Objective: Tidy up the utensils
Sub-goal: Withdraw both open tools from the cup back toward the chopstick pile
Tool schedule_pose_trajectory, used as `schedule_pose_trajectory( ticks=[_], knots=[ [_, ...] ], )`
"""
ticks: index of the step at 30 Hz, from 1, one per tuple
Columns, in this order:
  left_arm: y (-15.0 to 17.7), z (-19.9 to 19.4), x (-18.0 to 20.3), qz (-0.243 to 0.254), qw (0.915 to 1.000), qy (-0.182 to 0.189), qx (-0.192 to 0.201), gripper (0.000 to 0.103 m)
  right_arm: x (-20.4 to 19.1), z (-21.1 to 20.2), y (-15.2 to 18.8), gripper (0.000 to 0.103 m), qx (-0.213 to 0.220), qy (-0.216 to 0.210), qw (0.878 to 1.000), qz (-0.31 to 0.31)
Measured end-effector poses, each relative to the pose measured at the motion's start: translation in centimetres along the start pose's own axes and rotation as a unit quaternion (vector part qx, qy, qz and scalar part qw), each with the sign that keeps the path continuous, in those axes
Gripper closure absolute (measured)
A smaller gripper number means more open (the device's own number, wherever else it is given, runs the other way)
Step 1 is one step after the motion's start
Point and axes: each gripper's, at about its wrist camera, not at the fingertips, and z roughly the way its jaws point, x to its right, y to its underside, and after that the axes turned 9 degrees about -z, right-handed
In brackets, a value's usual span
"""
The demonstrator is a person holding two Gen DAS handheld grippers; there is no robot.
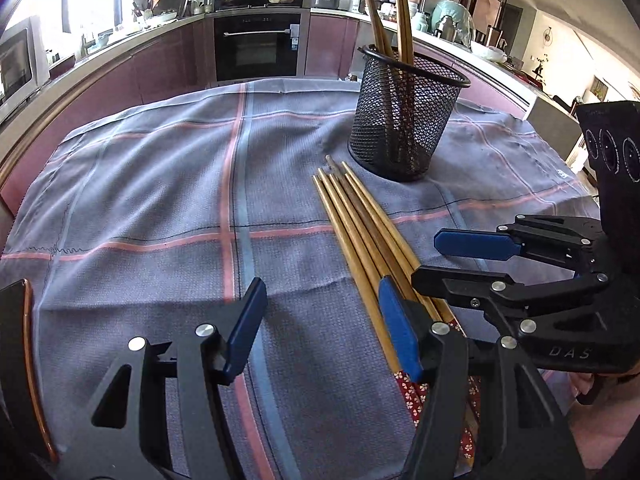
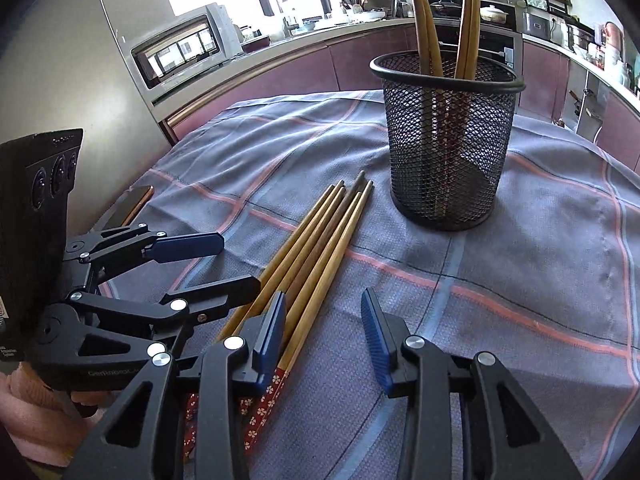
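Two grippers hover low over the loose chopsticks [image 1: 362, 236], both with jaws spread and nothing between the pads. The left gripper [image 1: 324, 332] sits level, pointing toward the mesh cup [image 1: 402, 120]; its right blue pad lies over the thick ends of the bundle, though contact with the wood cannot be told. The right gripper [image 2: 324, 340] comes in from the other side of the bundle, angled toward the same cup, its left pad [image 2: 272, 336] above the outermost sticks. In the left wrist view the right gripper appears side-on, its fingers pointing across the bundle's thick end.

The loose chopsticks are slim, round, golden-brown wood with red flower-patterned handles [image 2: 264, 408], lying side by side, tips fanned just short of the cup's base. The cup is a black wire-mesh cylinder with a rolled rim, standing upright on the tablecloth [image 1: 160, 184], a grey-blue woven fabric crossed by pink and blue stripes. Inside the cup stand several more chopsticks [image 2: 446, 20], leaning apart against the rim.

A phone [image 2: 130, 206] with a copper-coloured edge lies flat on the cloth, well apart from the cup, beyond the left gripper.
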Motion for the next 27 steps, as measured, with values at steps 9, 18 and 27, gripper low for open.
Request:
schedule_pose_trajectory(
  ticks=[9, 18, 27],
  knots=[
    [-0.09, 0.39, 0.03, 0.01, 0.9999, -0.007, -0.005, 0.044, 0.17, 0.01, 0.06, 0.067, -0.004, 0.004, 1.0, -0.001],
    [-0.22, 0.42, -0.28, 0.011, 0.9999, -0.008, -0.008, 0.053, 0.29, 0.02, 0.05, 0.073, -0.008, 0.015, 1.0, -0.002],
    [-0.69, 0.64, -0.74, 0.008, 0.9999, -0.003, -0.015, 0.058, 0.02, 0.23, -0.18, 0.078, -0.016, 0.037, 0.999, -0.016]
  ],
)
